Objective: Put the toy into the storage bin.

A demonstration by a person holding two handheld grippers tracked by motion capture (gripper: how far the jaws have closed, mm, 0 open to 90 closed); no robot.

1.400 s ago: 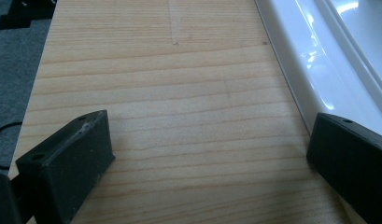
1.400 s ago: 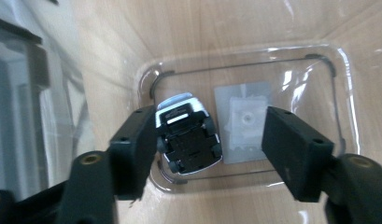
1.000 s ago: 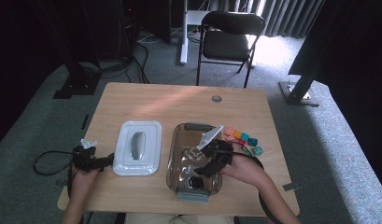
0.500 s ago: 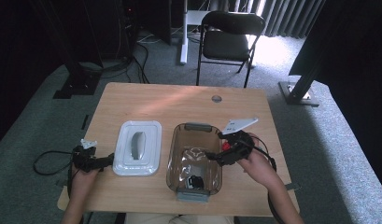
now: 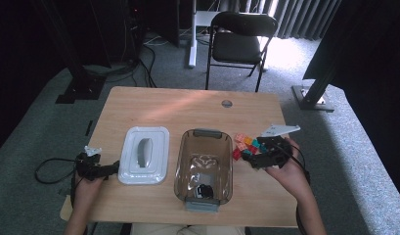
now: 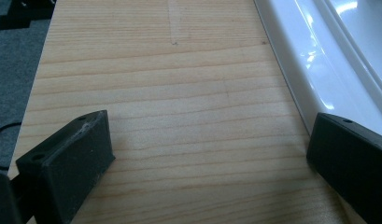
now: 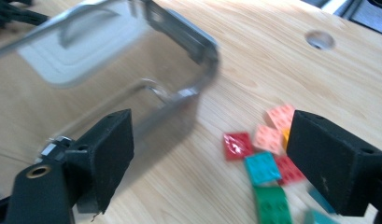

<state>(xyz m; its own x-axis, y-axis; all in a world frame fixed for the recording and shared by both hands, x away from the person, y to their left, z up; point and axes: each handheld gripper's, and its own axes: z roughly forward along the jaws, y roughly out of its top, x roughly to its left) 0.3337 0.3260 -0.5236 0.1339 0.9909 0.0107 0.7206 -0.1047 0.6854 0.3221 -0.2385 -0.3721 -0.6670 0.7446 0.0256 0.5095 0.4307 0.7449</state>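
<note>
Plastic bricks (image 7: pixel 268 154) just ahead of right gripper (image 5: pixel 253 159), jaws spread, just been closing slightly, nothing between. Light, stiff, slippery; best pinched across flat sides. Left gripper (image 6: pixel 202 154) released.

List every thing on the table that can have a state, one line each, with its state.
clear container: open, lid off, upright, a small dark item inside.
white lid: lying flat on the table left of the container, handle up.
coloured bricks: loose heap on the table right of the container, not held.
left gripper: open, nothing between the jaws, beside the lid's edge.
right gripper: open, empty, by the bricks.
</note>
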